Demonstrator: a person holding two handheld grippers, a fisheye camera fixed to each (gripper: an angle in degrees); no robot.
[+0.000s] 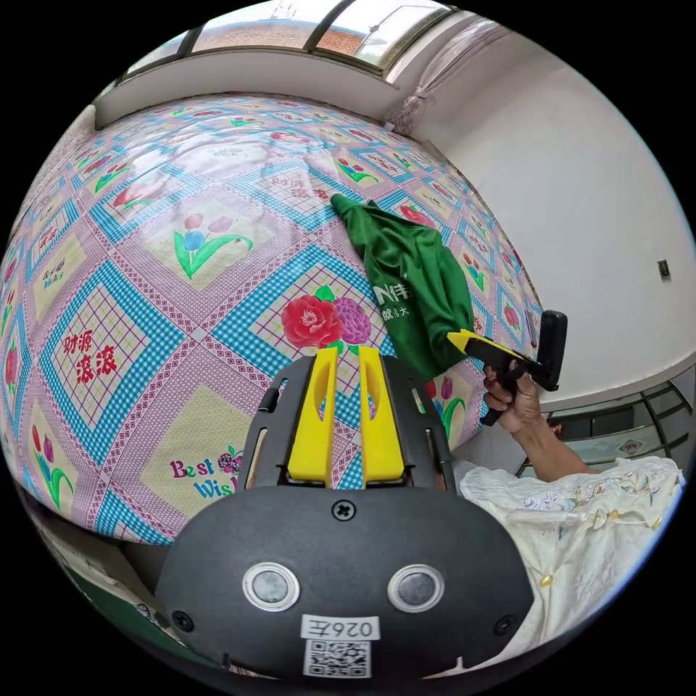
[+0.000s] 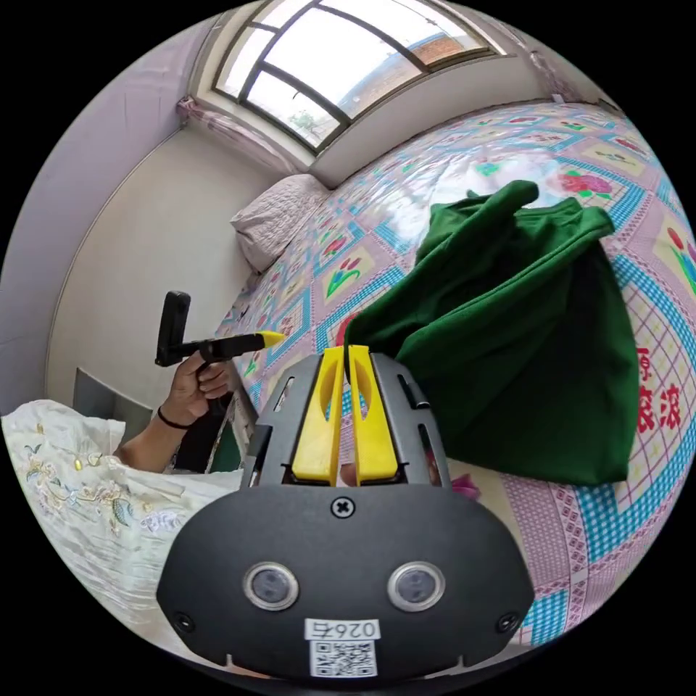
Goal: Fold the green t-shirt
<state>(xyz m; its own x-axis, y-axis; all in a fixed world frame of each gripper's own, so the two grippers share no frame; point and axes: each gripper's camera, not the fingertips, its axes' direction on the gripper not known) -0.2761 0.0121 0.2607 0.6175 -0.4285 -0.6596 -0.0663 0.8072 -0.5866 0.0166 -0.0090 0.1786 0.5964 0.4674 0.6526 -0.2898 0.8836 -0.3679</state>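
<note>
Daylight comes through a wide window (image 2: 348, 65) above the head of a bed (image 1: 145, 304) spread with a bright patchwork sheet of blue checks, pink grids and printed flowers. A pale quilted pillow (image 2: 279, 221) lies on the bed at the window end, against the white wall (image 1: 602, 217).

On the bed, toward the side nearest the white wall, is the green t-shirt (image 2: 522, 348). It is bunched and partly lifted off the sheet, with white lettering showing on one face in the left gripper view (image 1: 417, 290). Its far end trails back on the bed toward the window, while its near end rises to the right claw (image 2: 346, 355). That claw's two yellow jaws are closed tight on a fold of the green cloth, and the fabric fans out from the pinch across the sheet.

The same claw shows in the left gripper view (image 1: 458, 338), yellow tip buried in the shirt's edge, held by a hand (image 1: 511, 402) at the bed's side.

The left claw (image 1: 348, 355) hangs above the bed beside the shirt, not touching it, jaws a narrow gap apart with nothing between them. In the right gripper view it appears beside the bed's edge (image 2: 272, 338), a hand (image 2: 192, 388) wrapped round its grip, a cream embroidered sleeve (image 2: 87, 464) below.
</note>
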